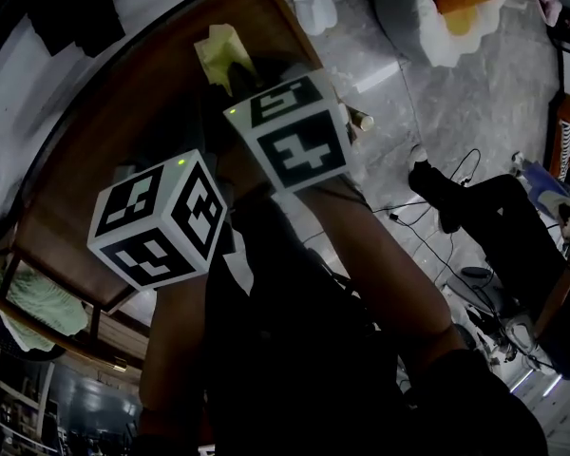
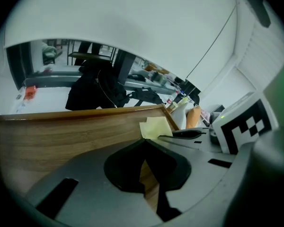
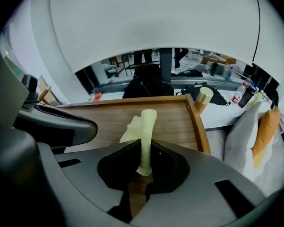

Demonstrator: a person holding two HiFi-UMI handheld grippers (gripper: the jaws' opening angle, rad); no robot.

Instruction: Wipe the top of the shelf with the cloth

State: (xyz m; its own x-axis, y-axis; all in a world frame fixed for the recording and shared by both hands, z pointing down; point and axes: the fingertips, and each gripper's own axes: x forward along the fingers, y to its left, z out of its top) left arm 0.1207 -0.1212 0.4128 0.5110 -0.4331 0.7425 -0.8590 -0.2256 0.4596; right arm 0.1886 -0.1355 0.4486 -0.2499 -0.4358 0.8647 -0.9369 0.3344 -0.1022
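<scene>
— How far along is the wipe?

— Hard to judge. My right gripper (image 3: 146, 149) has its jaws pressed onto the cloth (image 3: 145, 126), a pale yellow fold standing up between them, with the loose end spread toward the far right corner of the shelf (image 3: 104, 122). The wood looks equally dry and bare everywhere, with no streak or mark to separate wiped from unwiped. I would count the long stretch toward the left edge, and the strip along the near edge, as left to do.

— And your other hand?

— The left gripper (image 2: 143, 143) is pressed together with nothing in it; only wood shows through the slit between its jaws. It hangs over the near part of the shelf top, left of the right one, well apart from the cloth.

— Is the cloth actually on the wood?

— The loose end seems to lie on it, but I cannot tell how firmly.

— Anything holding anything?

— The shelf top works like a shallow tray, with a raised rim (image 3: 195, 122) around it, and it holds nothing but the cloth. The lower level (image 1: 104, 326) below carries a pale green bundle (image 1: 40, 302) at its left end. Bottles (image 3: 240, 93) stand off beyond the right edge, not on the shelf; their contents are too small to read.
</scene>
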